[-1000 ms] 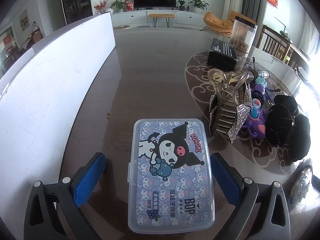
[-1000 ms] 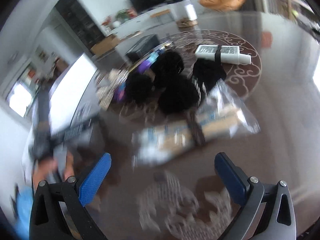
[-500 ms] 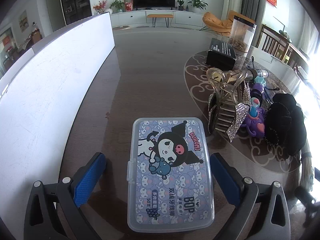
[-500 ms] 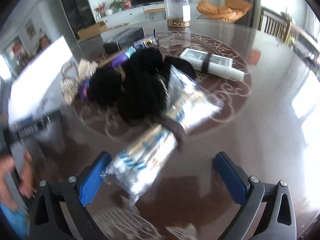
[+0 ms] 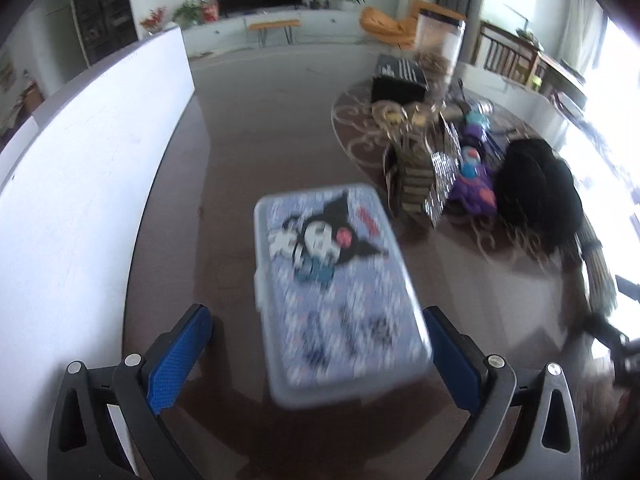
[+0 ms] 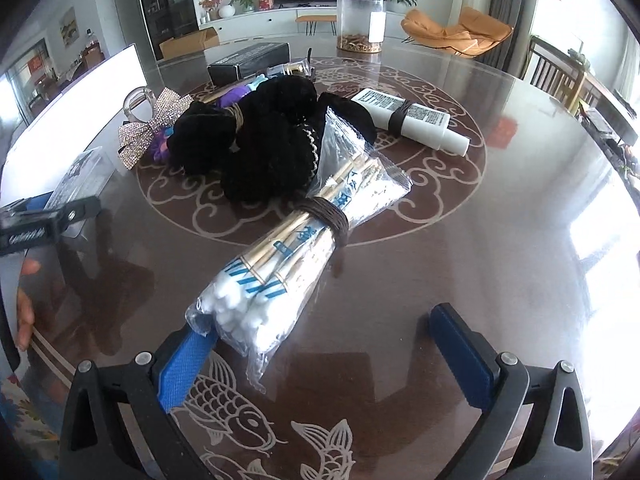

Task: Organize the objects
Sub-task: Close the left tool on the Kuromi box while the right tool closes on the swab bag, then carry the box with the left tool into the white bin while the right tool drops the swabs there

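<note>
The left wrist view is smeared by motion: the printing on the cartoon-lidded plastic box [image 5: 340, 292] cannot be read, and the hair clips [image 5: 420, 168] and purple toy [image 5: 474, 192] beyond it are soft shapes. At that view's right edge the cotton swab pack is cut off and hard to make out. The left claw [image 5: 316, 360] stands wide open, its blue pads either side of the box — the left pad clear of it; whether the right pad touches cannot be told. The box lies on the dark table [image 5: 248, 128] beside a white board [image 5: 80, 184].

The right wrist view is sharp. The right claw [image 6: 320, 356] is open and holds nothing; the bag of cotton swabs [image 6: 296, 248], bound by a brown hair tie, lies on the table with its cotton end against the claw's left pad. Behind it sit black scrunchies [image 6: 264, 140], a rhinestone bow [image 6: 156, 128] and a white bottle [image 6: 412, 120]. A hand [image 6: 24, 308] is clipped by the left edge.

Half a second ago the box sat square and crisp between the left pads; now it is skewed and blurred. The swab bag, then blurred and further off, now reaches the right claw.
</note>
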{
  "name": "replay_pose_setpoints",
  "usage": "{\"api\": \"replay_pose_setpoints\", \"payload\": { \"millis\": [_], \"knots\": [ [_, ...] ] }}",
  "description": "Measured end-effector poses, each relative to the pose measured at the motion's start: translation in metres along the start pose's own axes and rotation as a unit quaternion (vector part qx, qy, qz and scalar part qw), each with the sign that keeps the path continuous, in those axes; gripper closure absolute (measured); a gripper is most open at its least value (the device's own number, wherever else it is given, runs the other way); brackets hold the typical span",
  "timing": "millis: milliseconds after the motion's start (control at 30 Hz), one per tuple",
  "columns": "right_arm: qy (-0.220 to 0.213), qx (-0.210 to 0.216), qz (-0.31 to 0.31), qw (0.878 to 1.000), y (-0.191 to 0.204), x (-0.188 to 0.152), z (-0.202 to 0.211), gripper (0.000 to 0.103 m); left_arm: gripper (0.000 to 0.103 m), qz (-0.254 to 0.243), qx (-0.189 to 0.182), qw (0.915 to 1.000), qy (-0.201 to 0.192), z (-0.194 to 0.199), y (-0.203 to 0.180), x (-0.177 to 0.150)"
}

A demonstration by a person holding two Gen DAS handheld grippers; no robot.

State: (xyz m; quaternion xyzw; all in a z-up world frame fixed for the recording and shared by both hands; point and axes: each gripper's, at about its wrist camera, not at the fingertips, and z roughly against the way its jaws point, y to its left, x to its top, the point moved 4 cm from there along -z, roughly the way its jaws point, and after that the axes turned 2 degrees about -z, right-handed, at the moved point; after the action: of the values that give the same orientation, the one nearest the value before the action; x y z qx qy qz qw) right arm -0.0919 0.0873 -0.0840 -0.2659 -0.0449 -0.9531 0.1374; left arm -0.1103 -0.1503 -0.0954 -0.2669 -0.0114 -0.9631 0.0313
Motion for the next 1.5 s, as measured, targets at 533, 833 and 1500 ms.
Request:
{"api": "replay_pose_setpoints", "payload": {
  "millis": [533, 833, 1500],
  "knots": [
    [0.122, 0.080, -0.112, 0.983, -0.010, 0.039, -0.003, 0.021, 0.004, -0.037, 0.000, 0.9993, 0.010, 0.003, -0.024, 0.009],
    [0.111, 0.078, -0.152, 0.979, -0.034, 0.050, 0.009, 0.020, 0.006, -0.022, -0.004, 0.9997, 0.007, -0.001, -0.019, 0.013],
    [0.019, 0.192, -0.047, 0.980, 0.091, 0.058, 0.108, 0.075, 0.042, 0.073, -0.063, 0.9796, -0.176, 0.203, 0.059, -0.004]
  ]
}}
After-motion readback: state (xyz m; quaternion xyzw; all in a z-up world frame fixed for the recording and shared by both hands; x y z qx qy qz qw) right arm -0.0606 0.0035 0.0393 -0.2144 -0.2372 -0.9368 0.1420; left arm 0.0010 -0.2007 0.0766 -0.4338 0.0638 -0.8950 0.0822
